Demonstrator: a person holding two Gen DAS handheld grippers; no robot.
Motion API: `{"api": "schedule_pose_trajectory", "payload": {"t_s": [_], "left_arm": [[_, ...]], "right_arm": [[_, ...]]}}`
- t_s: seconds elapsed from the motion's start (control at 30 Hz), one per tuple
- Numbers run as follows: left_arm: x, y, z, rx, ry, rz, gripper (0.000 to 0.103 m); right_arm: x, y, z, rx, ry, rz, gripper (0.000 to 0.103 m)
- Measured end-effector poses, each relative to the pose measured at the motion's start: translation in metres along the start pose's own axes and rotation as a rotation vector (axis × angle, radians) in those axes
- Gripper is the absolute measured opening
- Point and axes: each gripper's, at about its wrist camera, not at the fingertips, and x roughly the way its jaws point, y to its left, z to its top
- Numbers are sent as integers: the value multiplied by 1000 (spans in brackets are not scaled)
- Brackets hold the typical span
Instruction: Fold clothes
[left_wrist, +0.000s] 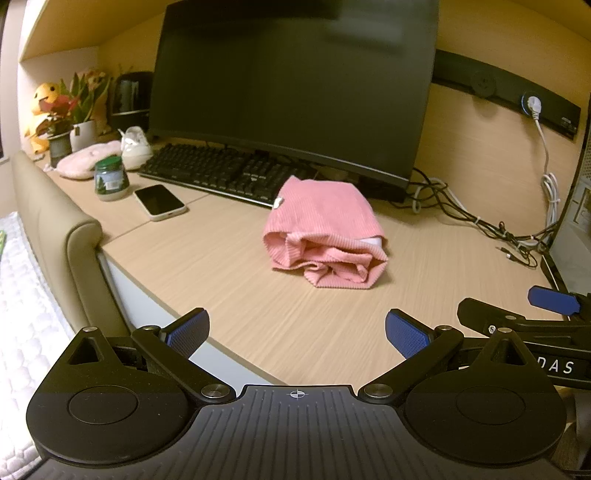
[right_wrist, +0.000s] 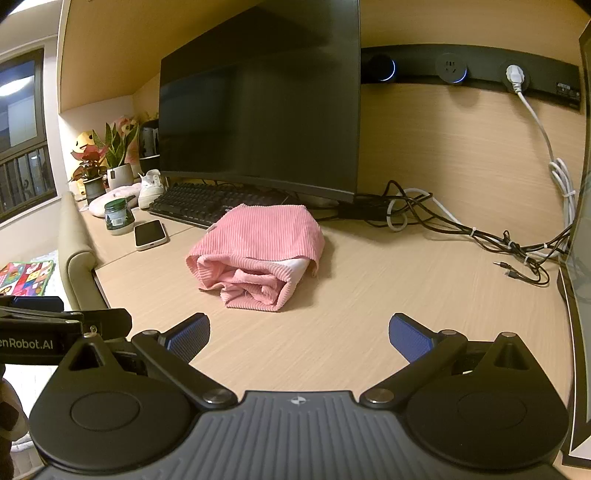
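Note:
A pink ribbed garment (left_wrist: 325, 229) lies folded in a compact bundle on the wooden desk (left_wrist: 221, 266), just in front of the keyboard; it also shows in the right wrist view (right_wrist: 258, 247). A bit of white lining shows at its right edge. My left gripper (left_wrist: 295, 336) is open and empty, held above the desk's near edge, well short of the garment. My right gripper (right_wrist: 299, 338) is open and empty too, also short of the garment. The right gripper's blue-padded tip shows in the left wrist view (left_wrist: 554, 299); the left gripper's body shows in the right wrist view (right_wrist: 55, 325).
A black keyboard (left_wrist: 221, 173) and large monitor (left_wrist: 295, 85) stand behind the garment. A phone (left_wrist: 159, 201), a green-lidded jar (left_wrist: 110, 179), a white shoe, plants and a plush toy are at the left. Tangled cables (right_wrist: 480, 232) lie at the right. A padded headboard (left_wrist: 55, 229) borders the desk's left edge.

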Motion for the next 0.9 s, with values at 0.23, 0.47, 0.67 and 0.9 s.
{"api": "schedule_pose_trajectory", "payload": {"t_s": [0.23, 0.47, 0.67, 0.9], "left_arm": [[1, -1, 0, -4, 0, -2, 103], [5, -3, 1, -7, 6, -4, 103], [10, -3, 2, -5, 9, -13, 103], [20, 1, 6, -15, 22, -26, 103]], "right_arm": [[1, -2, -1, 0, 3, 0, 103], [3, -3, 0, 3, 10, -2, 103], [8, -5, 1, 8, 15, -7, 103], [16, -5, 2, 15, 32, -11, 103]]}}
